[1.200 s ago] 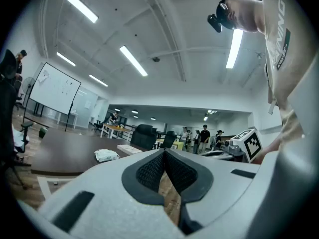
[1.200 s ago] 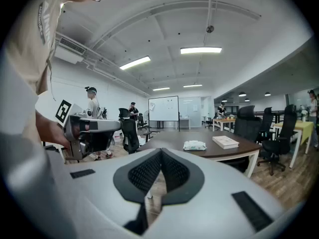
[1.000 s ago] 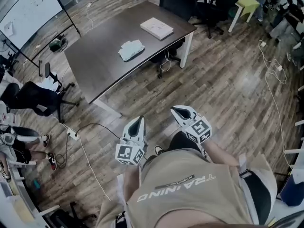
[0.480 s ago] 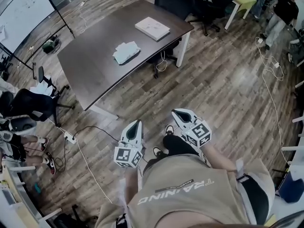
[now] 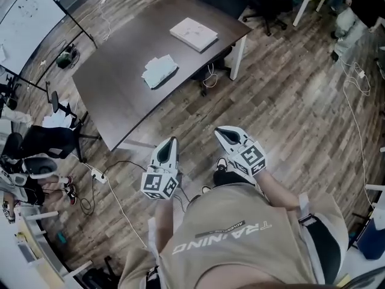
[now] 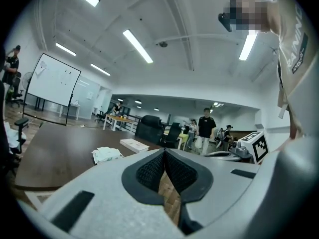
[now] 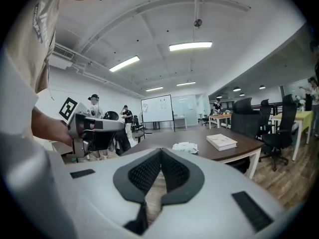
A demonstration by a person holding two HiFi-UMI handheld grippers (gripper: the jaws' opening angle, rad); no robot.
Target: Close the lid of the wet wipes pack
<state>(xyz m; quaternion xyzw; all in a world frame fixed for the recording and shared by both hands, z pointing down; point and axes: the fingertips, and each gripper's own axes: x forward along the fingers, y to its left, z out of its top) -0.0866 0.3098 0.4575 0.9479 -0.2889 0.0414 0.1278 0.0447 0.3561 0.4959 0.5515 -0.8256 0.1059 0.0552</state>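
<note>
Head view: set on the person's head, facing forward and steeply down over the torso. The left gripper (image 5: 172, 143) and right gripper (image 5: 224, 133) sit close below it, the table (image 5: 120, 83) well ahead. Each gripper view rides on its gripper and looks low and nearly level along the jaws toward that table. All three views share the table, wet wipes pack (image 5: 159, 71) and book (image 5: 193, 34). Each gripper view catches the other gripper at its side.

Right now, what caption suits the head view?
Left gripper and right gripper shut, empty, short of table with wet wipes pack.
</note>
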